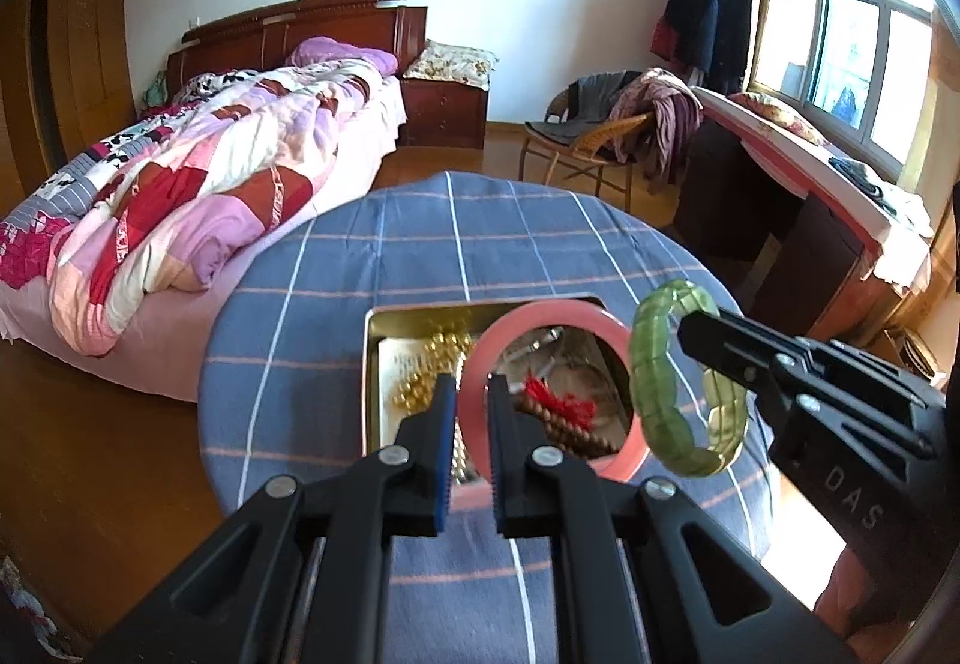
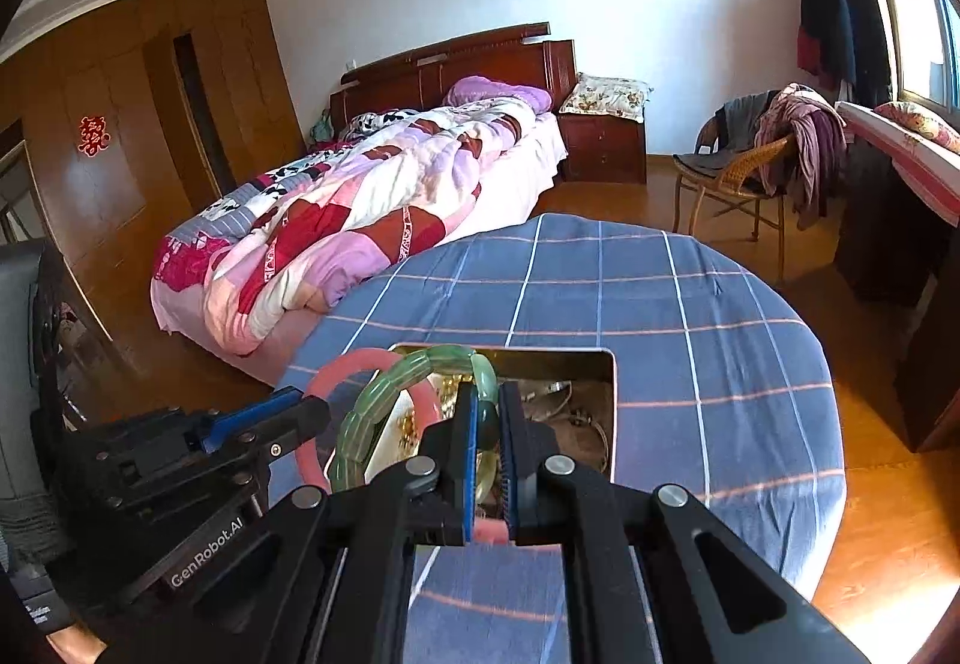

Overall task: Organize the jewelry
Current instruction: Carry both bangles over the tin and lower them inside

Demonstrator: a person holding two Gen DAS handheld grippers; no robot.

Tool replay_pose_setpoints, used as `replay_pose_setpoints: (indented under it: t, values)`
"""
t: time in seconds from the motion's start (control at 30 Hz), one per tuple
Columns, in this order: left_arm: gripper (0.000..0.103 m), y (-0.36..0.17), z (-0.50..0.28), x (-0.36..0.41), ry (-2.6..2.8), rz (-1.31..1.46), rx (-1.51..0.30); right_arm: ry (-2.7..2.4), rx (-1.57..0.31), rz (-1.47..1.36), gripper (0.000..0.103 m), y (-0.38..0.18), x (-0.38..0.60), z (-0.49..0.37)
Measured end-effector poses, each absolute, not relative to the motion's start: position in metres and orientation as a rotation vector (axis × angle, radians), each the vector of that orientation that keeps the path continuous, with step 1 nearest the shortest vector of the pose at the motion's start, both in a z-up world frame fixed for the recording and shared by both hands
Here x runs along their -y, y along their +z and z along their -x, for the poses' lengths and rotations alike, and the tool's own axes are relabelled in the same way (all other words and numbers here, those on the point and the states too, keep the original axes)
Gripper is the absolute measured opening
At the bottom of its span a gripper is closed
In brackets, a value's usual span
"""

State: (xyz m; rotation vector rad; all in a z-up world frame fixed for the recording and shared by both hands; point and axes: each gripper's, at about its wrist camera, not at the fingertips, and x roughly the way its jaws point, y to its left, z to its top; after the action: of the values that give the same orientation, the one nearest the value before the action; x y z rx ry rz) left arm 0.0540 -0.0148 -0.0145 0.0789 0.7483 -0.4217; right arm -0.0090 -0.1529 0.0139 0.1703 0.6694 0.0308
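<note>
My left gripper (image 1: 471,394) is shut on a pink bangle (image 1: 543,313) and holds it upright above an open metal tin (image 1: 375,364). My right gripper (image 2: 487,406) is shut on a green segmented bangle (image 2: 390,382), also held above the tin (image 2: 606,364). In the left wrist view the green bangle (image 1: 651,382) hangs just right of the pink one, with the right gripper (image 1: 714,346) clamped on its far side. In the right wrist view the pink bangle (image 2: 336,367) sits left of and behind the green one, and the left gripper (image 2: 300,412) grips it. The tin holds gold beads (image 1: 420,382), brown beads with a red tassel (image 1: 561,403) and silver pieces.
The tin sits on a round table with a blue checked cloth (image 1: 480,244). A bed with a patchwork quilt (image 1: 198,184) stands to the left. A wicker chair with clothes (image 1: 600,129) and a dark desk by the window (image 1: 780,196) stand behind and to the right.
</note>
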Motion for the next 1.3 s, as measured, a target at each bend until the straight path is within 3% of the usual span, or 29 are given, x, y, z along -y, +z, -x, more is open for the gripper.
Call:
replay_pose_setpoints:
  t: [1.3]
  values:
    - [0.01,-0.056,-0.114,0.043,-0.378,-0.124,-0.868,-0.076,-0.795,-0.229,0.006,-0.039,0.194,-0.054]
